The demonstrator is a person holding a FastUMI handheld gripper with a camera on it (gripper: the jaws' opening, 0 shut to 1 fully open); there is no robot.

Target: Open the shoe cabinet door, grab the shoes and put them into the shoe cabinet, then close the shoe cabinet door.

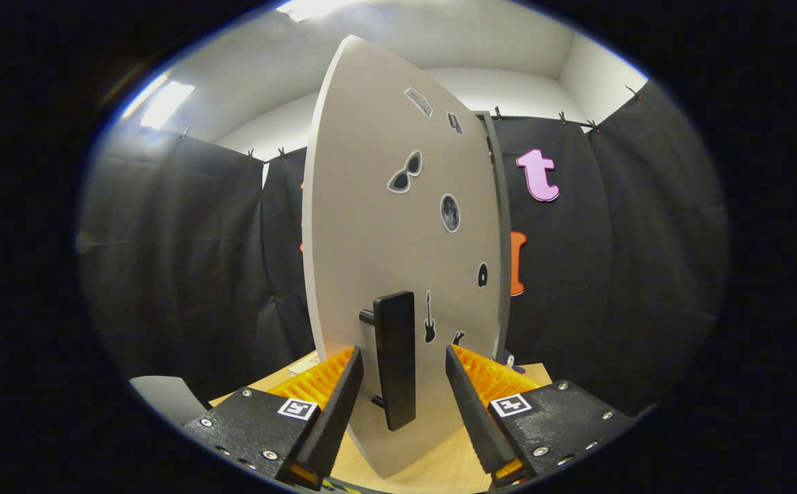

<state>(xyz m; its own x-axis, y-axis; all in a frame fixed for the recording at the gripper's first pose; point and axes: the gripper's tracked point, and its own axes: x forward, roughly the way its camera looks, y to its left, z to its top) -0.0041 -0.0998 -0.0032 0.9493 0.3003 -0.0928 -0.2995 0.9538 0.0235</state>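
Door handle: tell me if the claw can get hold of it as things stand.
Probably yes. The black handle stands upright between the open claw fingers, proud of the pale cabinet door, with a gap on each side. Nothing blocks it; closing the fingers should pinch it.

Black cloth hangs (186,261) clipped along a line as the booth's walls, below a white wall and ceiling (453,41) with bright rectangular light panels (165,103); a pale wooden tabletop (439,466) lies underneath.

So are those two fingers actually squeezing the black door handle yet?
Apart. The gripper view shows the gripper open, with pale door showing on both sides between its fingers and the black handle of the cabinet door.
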